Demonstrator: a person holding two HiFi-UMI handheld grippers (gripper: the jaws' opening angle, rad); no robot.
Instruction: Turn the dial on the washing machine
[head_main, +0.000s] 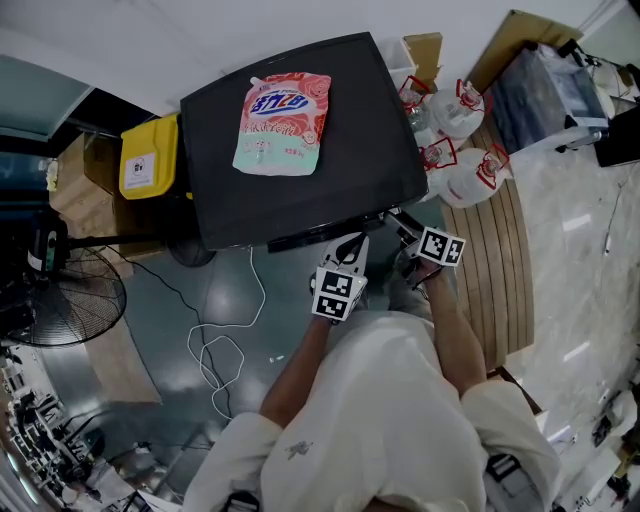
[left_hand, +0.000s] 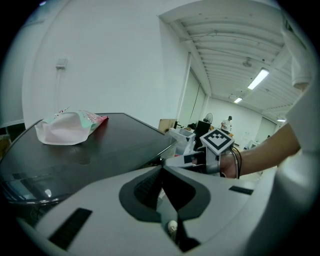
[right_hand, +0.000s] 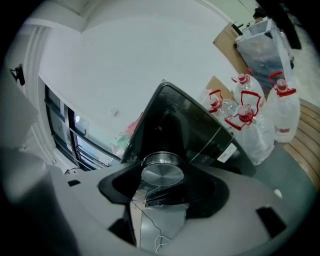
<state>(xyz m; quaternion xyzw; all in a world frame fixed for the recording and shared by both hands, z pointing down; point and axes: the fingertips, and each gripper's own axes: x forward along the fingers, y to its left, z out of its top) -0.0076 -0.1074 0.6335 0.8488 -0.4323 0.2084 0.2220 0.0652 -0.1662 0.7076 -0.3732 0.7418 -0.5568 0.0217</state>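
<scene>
One black washer (head_main: 365, 150) fills the middle of the head view, glossy flat top, front edge facing the person, whose white shirt (head_main: 390, 420) takes up the bottom of the frame with both forearms reaching to that edge. Floor fan (head_main: 60, 295) stands well off to the washer's left, on the grey floor. Yellow bin (head_main: 150, 157) sits just beside the washer's left side. Pink/green detergent pouch (head_main: 282, 122) lies flat on the washer top, toward the back left. Cluster of clear jugs (head_main: 470, 175) with red caps and handles stands near the washer's right side. White cable (head_main: 225, 350) loops loosely on the floor in front of the washer, left of the person. Right hand-held gripper (right_hand: 161, 186) is up against the washer's front panel, at the right end, clamped on the dial (right_hand: 162, 170): its own view shows the round brushed-metal knob seated between the two jaw pads, face toward the camera. Left hand-held gripper (left_hand: 162, 172) hovers just left of the right one, at about the height of the washer top, clenched with nothing in it: the jaws meet along a centre line. From the left gripper view the right gripper's marker cube (left_hand: 216, 141) shows just beyond the washer's corner, with the wrist behind it.
</scene>
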